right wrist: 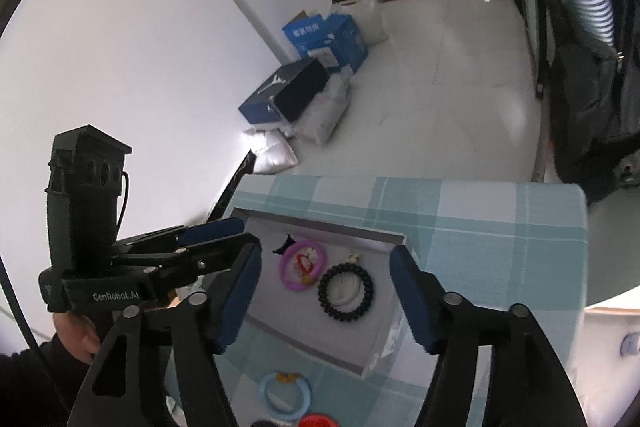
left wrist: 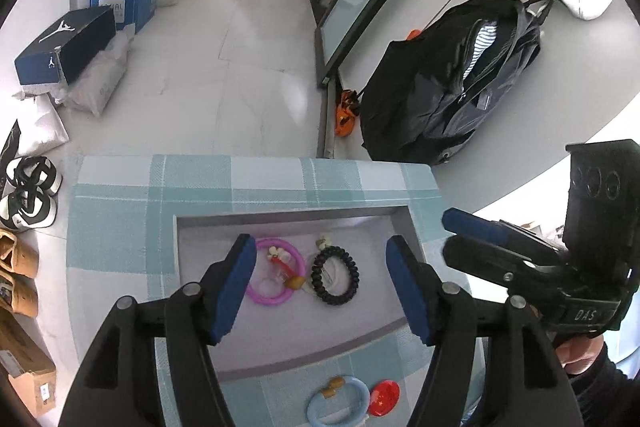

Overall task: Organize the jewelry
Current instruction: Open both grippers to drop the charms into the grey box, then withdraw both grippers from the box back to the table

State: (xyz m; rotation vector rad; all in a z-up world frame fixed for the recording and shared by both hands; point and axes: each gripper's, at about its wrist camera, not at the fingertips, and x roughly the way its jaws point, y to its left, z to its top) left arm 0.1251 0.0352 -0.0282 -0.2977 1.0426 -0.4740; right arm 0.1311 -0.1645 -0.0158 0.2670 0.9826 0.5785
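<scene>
We hold both sets of jaws open and empty over the tray on the worktop. Ahead of the left gripper, between its jaws, lie the pink ring and black coil. The blue ring and red disc sit outside the tray, below the left jaws, nearer them than the right gripper.

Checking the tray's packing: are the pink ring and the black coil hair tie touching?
Apart. The left wrist view shows grey tray floor between the pink ring and the black hair tie.
</scene>
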